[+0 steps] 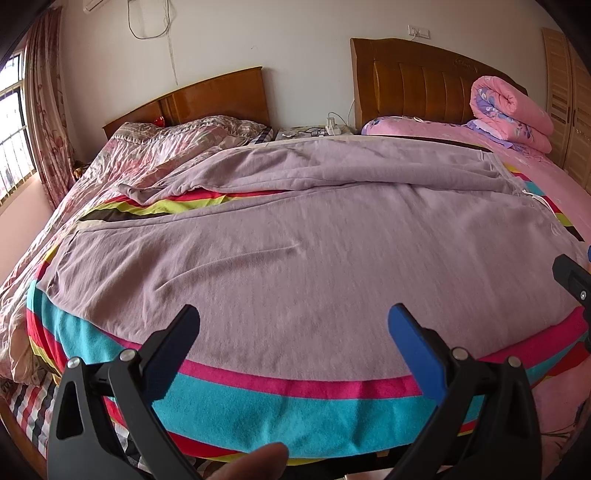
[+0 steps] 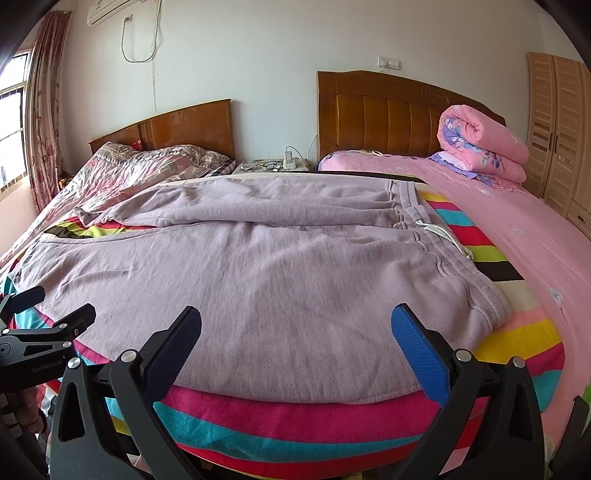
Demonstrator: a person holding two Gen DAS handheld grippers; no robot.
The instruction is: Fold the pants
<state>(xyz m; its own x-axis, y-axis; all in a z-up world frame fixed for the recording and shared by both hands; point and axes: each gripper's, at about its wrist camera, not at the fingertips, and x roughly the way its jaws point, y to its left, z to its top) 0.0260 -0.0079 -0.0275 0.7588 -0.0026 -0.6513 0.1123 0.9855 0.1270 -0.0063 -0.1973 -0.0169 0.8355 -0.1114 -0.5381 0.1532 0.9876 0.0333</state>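
Soft daylight from the window (image 1: 13, 122) (left, overexposed); fisheye bending, dark vignetted corners, soft shadows.

Right gripper (image 1: 576, 291) cut off by right edge in my left wrist view; can't judge its jaws there. Thumb tip (image 1: 255, 461) blurred, cropped at bottom edge. Far pant leg (image 2: 155, 210) end crumpled, cuff unreadable. Small items on nightstand (image 2: 273, 165) too tiny to name. Air conditioner (image 2: 122, 8) cropped at top. Wardrobe (image 2: 561, 129) cut by right edge.
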